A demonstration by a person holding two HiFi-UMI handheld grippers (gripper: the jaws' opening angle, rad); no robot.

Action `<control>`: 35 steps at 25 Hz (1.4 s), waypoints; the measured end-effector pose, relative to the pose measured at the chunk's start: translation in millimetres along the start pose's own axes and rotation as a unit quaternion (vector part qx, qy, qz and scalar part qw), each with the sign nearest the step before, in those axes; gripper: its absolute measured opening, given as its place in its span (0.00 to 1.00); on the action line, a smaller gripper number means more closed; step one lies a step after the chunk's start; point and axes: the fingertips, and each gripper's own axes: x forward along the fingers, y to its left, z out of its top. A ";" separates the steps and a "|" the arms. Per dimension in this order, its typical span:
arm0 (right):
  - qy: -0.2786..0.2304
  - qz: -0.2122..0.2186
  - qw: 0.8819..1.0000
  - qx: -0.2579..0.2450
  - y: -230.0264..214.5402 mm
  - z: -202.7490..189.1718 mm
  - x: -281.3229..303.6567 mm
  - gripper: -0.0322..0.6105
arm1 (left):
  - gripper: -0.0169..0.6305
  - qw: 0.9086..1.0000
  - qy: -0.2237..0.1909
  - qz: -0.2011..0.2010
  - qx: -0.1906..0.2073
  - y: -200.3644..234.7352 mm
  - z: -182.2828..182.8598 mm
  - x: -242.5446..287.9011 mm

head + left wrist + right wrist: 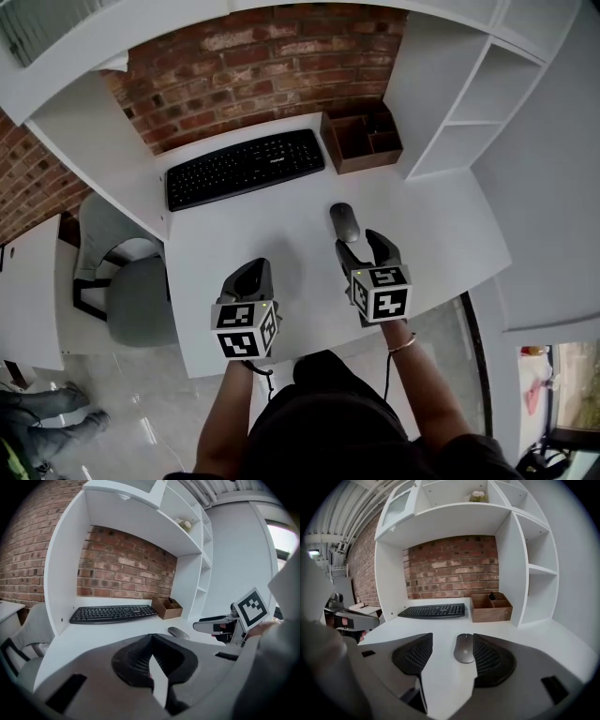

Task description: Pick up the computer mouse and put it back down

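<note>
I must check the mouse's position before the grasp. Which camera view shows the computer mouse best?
The right gripper view: the mouse lies close and whole, seen between its open jaws. The head view shows it small from above; the left gripper view, small and distant.

Matt mouse [464, 648], smooth white desk [281, 225]

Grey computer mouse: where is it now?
In the head view the grey computer mouse lies right of centre on the white desk, just ahead of the open right tool, nearer than the black keyboard.
</note>
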 end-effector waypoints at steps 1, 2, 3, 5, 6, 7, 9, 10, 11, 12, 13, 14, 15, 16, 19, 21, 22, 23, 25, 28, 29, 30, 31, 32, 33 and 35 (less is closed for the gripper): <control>0.005 -0.001 1.000 0.000 -3.0 -0.8 6.9 0.43 | 0.04 1.000 0.002 0.001 -0.001 1.9 0.4 5.8; 0.009 -0.002 1.000 0.000 -5.8 -1.4 13.6 0.43 | 0.04 1.000 0.004 0.002 -0.002 3.6 0.7 11.5; 0.012 -0.003 1.000 -0.001 -8.4 -1.8 20.0 0.44 | 0.04 1.000 0.006 0.002 -0.003 5.2 0.9 17.1; 0.018 -0.005 1.000 -0.001 -12.7 -2.8 32.0 0.44 | 0.04 1.000 0.012 0.001 -0.006 8.3 0.7 27.3; 0.022 -0.007 1.000 -0.001 -14.8 -3.5 37.6 0.44 | 0.04 1.000 0.016 0.000 -0.007 9.8 0.4 31.8; 0.027 -0.011 1.000 -0.002 -17.1 -4.3 43.1 0.44 | 0.04 1.000 0.019 0.000 -0.009 11.3 0.2 36.0; 0.041 -0.018 0.999 -0.005 -21.7 -6.8 53.8 0.45 | 0.04 1.000 0.024 0.002 -0.013 14.2 0.0 43.8; 0.048 -0.019 0.999 -0.005 -23.5 -8.7 59.0 0.45 | 0.04 1.000 0.026 0.002 -0.015 15.4 -0.1 47.4; 0.056 -0.019 0.998 -0.005 -25.0 -10.8 64.3 0.46 | 0.04 0.999 0.028 0.003 -0.017 16.3 0.0 50.9; 0.064 -0.019 0.998 -0.005 -26.2 -13.0 69.3 0.46 | 0.04 0.999 0.030 0.003 -0.018 17.0 0.1 54.4; 0.071 -0.019 0.997 -0.005 -27.3 -15.0 74.1 0.46 | 0.04 0.999 0.031 0.003 -0.019 17.6 0.4 57.7; 0.078 -0.020 0.997 -0.006 -28.5 -16.8 78.5 0.47 | 0.04 0.999 0.033 0.003 -0.020 18.2 0.7 60.9; 0.084 -0.021 0.996 -0.007 -29.9 -18.5 82.3 0.47 | 0.04 0.999 0.035 0.003 -0.021 18.8 0.9 63.9; 0.089 -0.023 0.996 -0.008 -31.4 -20.4 85.7 0.47 | 0.04 0.999 0.036 0.003 -0.022 19.2 0.8 66.7; 0.107 -0.022 0.994 -0.005 -33.8 -28.1 94.5 0.47 | 0.04 0.999 0.039 0.003 -0.025 20.9 -0.2 73.4; 0.120 -0.025 0.992 -0.004 -35.8 -32.7 98.8 0.48 | 0.04 0.999 0.041 0.004 -0.027 21.4 0.0 77.0; 0.125 -0.027 0.992 -0.004 -37.1 -34.6 100.5 0.48 | 0.04 0.999 0.042 0.003 -0.028 21.3 0.1 78.7; 0.129 -0.028 0.991 -0.003 -38.2 -36.3 102.3 0.48 | 0.04 0.999 0.043 0.003 -0.029 21.3 -0.1 80.3; 0.136 -0.029 0.990 -0.002 -39.5 -39.7 105.9 0.49 | 0.04 0.999 0.044 0.004 -0.031 21.7 -0.6 82.8; 0.148 -0.034 0.988 0.000 -41.9 -43.2 110.1 0.49 | 0.04 0.998 0.046 0.007 -0.034 23.4 -0.5 84.9; 0.152 -0.036 0.988 0.001 -42.6 -44.1 111.4 0.49 | 0.04 0.998 0.046 0.008 -0.035 24.5 -0.3 85.6; 0.156 -0.038 0.987 0.001 -43.2 -45.3 112.9 0.49 | 0.04 0.998 0.047 0.009 -0.036 25.8 -0.3 86.4; 0.161 -0.040 0.986 0.001 -43.6 -46.8 114.3 0.49 | 0.04 0.998 0.047 0.010 -0.037 27.1 -0.5 87.2; 0.165 -0.041 0.985 0.002 -43.7 -48.1 115.6 0.49 | 0.04 0.998 0.048 0.010 -0.037 28.3 -0.8 88.0; 0.168 -0.042 0.985 0.002 -43.6 -49.1 116.7 0.49 | 0.04 0.998 0.048 0.011 -0.038 29.3 -1.1 88.6; 0.172 -0.044 0.984 0.001 -43.2 -50.4 118.2 0.49 | 0.04 0.998 0.049 0.012 -0.040 30.8 -1.7 89.9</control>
